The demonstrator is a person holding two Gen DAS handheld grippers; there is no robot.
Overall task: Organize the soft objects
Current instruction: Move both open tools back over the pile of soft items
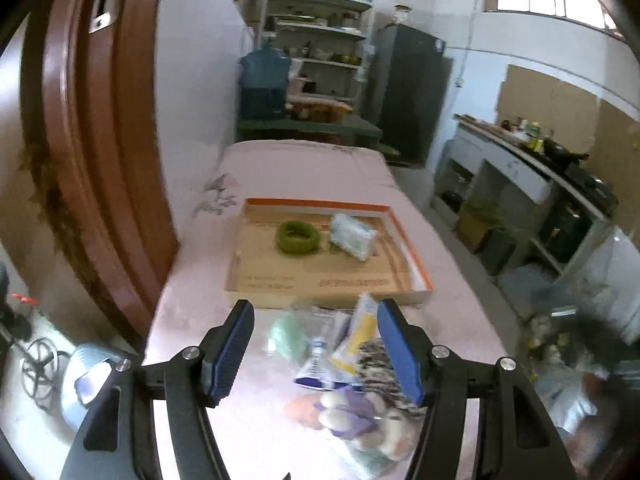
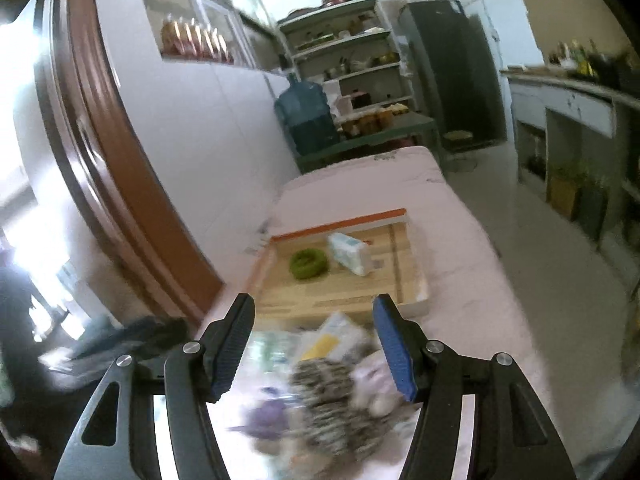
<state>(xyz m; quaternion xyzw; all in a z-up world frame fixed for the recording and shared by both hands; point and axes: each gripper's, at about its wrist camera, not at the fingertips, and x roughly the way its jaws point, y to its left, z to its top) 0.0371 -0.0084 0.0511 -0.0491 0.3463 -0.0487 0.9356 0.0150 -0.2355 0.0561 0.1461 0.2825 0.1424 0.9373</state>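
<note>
A shallow cardboard tray [image 1: 404, 240] with an orange rim lies on the pink bed. In it are a green fuzzy ring [image 1: 297, 237] and a white-blue soft packet [image 1: 353, 236]. Both show in the right wrist view too: the ring [image 2: 308, 263], the packet [image 2: 350, 253], the tray [image 2: 412, 280]. A blurred heap of soft things lies in front of the tray: packets [image 1: 352, 340], a purple and cream plush [image 1: 352, 412], a black-white patterned cloth [image 2: 328, 396]. My left gripper [image 1: 316, 354] is open above the heap. My right gripper [image 2: 314, 350] is open above it too.
A brown door frame [image 1: 92, 152] stands to the left of the pink bed [image 1: 304, 168]. Behind the bed are a blue water jug [image 1: 264, 80], shelves [image 1: 320, 40] and a dark fridge [image 1: 408, 88]. A counter [image 1: 532, 168] runs along the right wall.
</note>
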